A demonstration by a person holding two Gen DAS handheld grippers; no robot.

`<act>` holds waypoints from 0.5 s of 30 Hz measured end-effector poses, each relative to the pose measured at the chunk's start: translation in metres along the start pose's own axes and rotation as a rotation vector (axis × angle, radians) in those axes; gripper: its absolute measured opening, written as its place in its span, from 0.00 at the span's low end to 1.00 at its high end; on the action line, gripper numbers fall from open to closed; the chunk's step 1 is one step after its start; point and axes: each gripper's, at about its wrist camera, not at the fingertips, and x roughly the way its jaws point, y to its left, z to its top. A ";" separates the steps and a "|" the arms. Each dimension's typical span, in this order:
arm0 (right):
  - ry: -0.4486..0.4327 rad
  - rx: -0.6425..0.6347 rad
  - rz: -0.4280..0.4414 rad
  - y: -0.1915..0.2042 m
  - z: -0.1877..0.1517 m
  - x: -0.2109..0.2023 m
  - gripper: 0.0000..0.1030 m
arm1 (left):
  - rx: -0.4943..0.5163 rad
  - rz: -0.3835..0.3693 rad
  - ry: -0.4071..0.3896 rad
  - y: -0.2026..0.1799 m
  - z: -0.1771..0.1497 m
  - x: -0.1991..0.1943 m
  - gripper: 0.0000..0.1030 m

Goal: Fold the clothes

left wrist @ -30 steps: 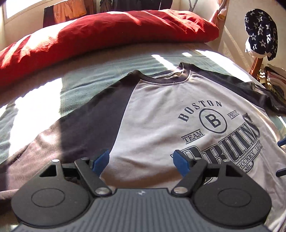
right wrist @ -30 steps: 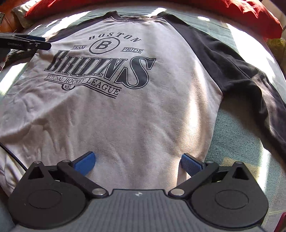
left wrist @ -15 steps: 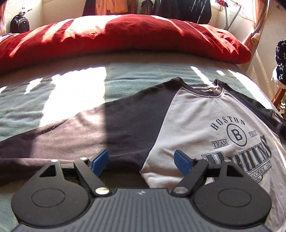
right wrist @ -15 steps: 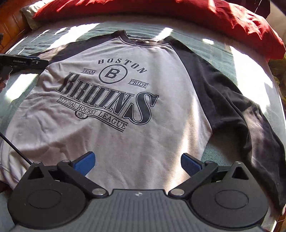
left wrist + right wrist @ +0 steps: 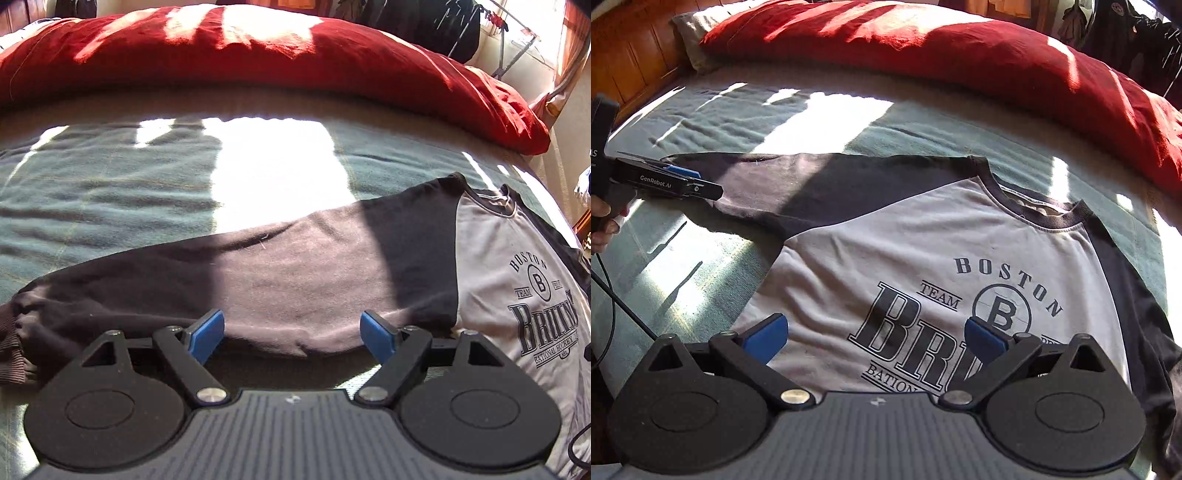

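Both claws had slid leftward: left claw (image 5: 291, 332) over the dark sleeve (image 5: 258, 280), right claw (image 5: 875, 338) over the sweatshirt (image 5: 886, 251), both open, empty; folding not begun.

1. Red duvet (image 5: 258, 62) bunched right across the head of the bed.
2. Green blanket (image 5: 92, 192) underneath, sunlit patches on it.
3. Dark clothes (image 5: 424, 26) hanging behind.
4. Wooden panelling (image 5: 631, 51) at the bed's side.

Both grippers (image 5: 291, 332) (image 5: 875, 336) wide apart — apparently empty
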 end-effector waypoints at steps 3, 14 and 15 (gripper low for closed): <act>0.018 -0.032 0.018 0.020 0.013 0.010 1.00 | -0.038 0.051 -0.003 0.038 -0.004 0.006 0.78; 0.080 -0.065 0.020 0.037 0.034 0.031 1.00 | -0.105 0.180 0.153 0.111 -0.032 -0.027 0.78; 0.079 -0.061 0.018 0.037 0.036 0.032 1.00 | -0.128 0.164 0.132 0.114 -0.030 -0.033 0.78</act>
